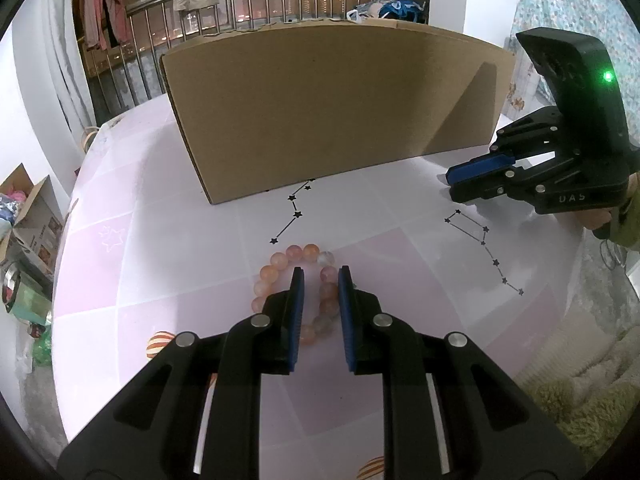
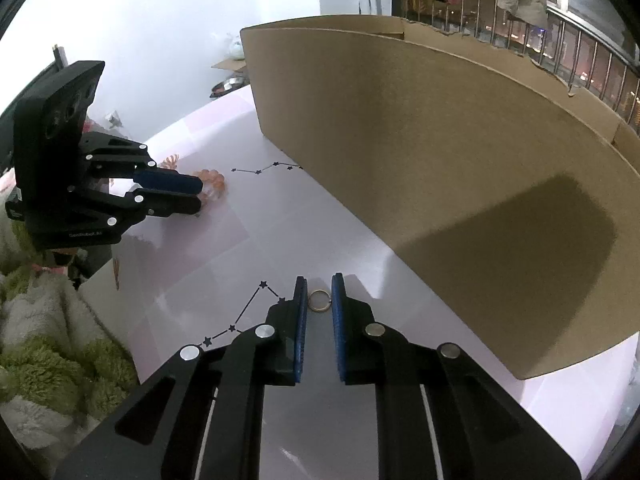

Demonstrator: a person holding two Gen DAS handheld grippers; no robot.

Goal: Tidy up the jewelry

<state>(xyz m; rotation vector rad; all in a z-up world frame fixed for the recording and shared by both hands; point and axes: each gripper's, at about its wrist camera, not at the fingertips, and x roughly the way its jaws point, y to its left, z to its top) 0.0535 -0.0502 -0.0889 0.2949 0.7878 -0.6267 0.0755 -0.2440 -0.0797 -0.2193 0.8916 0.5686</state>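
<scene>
A bracelet of pink-orange beads (image 1: 280, 259) lies on the pink and white tablecloth (image 1: 168, 264). My left gripper (image 1: 321, 280) is low over it, its blue-padded jaws narrowly open around the bracelet's right side, with beads between them. A small gold ring (image 2: 319, 300) lies flat on the cloth between the tips of my right gripper (image 2: 319, 286), whose jaws stand narrowly apart on either side of it. The left gripper (image 2: 198, 196) and bracelet (image 2: 212, 179) also show in the right wrist view. The right gripper (image 1: 450, 184) shows in the left wrist view.
A large open cardboard box (image 1: 332, 108) stands on the table behind both grippers, its side wall (image 2: 460, 168) close to the right gripper. A fluffy green-white blanket (image 2: 48, 344) lies off the table's near edge. Clutter and a railing are beyond the far edge.
</scene>
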